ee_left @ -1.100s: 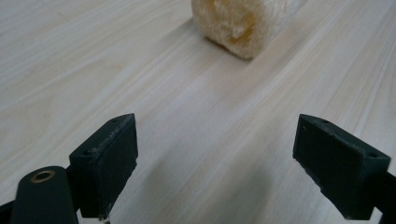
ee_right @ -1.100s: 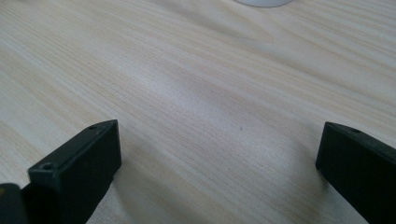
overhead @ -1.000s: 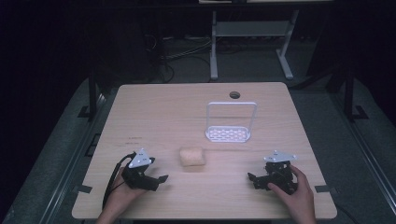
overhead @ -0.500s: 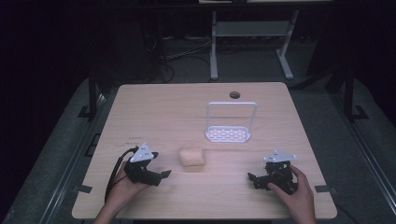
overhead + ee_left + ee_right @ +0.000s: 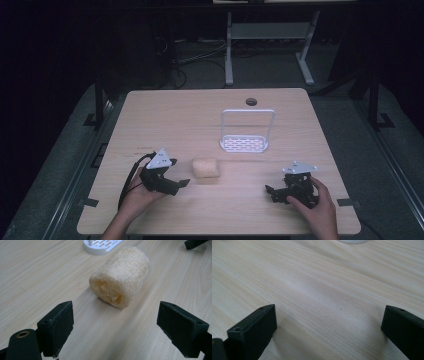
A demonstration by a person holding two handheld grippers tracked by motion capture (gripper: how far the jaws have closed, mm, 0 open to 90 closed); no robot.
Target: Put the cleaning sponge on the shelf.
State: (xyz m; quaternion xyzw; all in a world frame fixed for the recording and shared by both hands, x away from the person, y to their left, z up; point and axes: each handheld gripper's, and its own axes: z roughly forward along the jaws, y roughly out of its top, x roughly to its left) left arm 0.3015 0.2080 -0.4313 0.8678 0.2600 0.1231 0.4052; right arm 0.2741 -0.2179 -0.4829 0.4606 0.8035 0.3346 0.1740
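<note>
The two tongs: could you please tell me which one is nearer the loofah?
The left tongs: the loofah lies just ahead of them; the right tongs sit farther off.

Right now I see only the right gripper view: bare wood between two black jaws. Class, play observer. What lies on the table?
Observer: A pale loofah roll lies on its side near the table's middle.
Operator: Is either gripper on it?
Observer: No. The left gripper faces it with jaws wide apart, the roll just beyond them, untouched.
Operator: Anything else out there?
Observer: A white slotted rack with a tall wire loop stands behind the roll, closer to the table's far edge.
</note>
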